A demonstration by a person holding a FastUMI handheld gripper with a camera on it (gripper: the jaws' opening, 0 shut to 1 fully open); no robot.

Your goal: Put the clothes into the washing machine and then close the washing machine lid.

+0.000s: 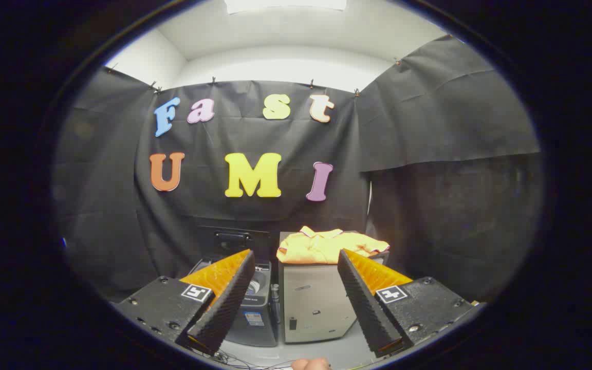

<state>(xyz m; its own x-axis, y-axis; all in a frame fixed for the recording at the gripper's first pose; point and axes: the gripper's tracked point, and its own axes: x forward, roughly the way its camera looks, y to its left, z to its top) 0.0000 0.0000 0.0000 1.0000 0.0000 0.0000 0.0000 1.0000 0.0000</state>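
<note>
We see our gripper point(296, 257) spread wide, its fingers point(226, 300) apart and holding nothing, low in the frame. Between and beyond them, at lower centre, a pale box-shaped cabinet point(314, 308) stands, and on its top lies a folded yellow shirt point(327, 245), collar toward the back wall, its long axis running left to right across the frame, one sleeve end drooping over the right edge. Just left of the cabinet, partly behind our left finger, sits the dark washing machine point(252, 308), its lid point(232, 239) standing upright and open against the black cloth. At the bottom edge a fingertip point(310, 364) peeks in.
</note>
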